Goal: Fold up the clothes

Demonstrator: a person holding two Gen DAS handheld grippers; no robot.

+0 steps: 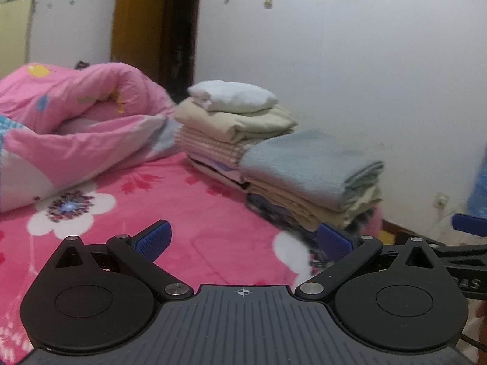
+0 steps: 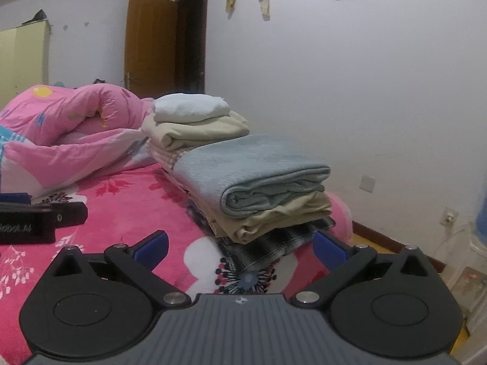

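Observation:
Two piles of folded clothes stand on the pink flowered bed (image 1: 182,200) along the wall. The near pile is topped by a grey-blue folded piece (image 1: 310,164) (image 2: 258,170) over beige and plaid ones. The far pile carries a white folded piece (image 1: 234,95) (image 2: 188,108) on beige and striped layers. My left gripper (image 1: 243,240) hovers open over the bedspread, short of the near pile, nothing between its blue pads. My right gripper (image 2: 240,248) is open too, just in front of the near pile's plaid bottom layer (image 2: 274,243). The left gripper's body (image 2: 39,219) shows at the left edge of the right wrist view.
A rumpled pink quilt (image 1: 76,121) fills the far left of the bed. Behind it are an open brown door (image 2: 152,42) and a pale cupboard (image 2: 21,57). The white wall (image 2: 365,91) runs close behind the piles. Floor and a water bottle (image 2: 481,219) lie to the right.

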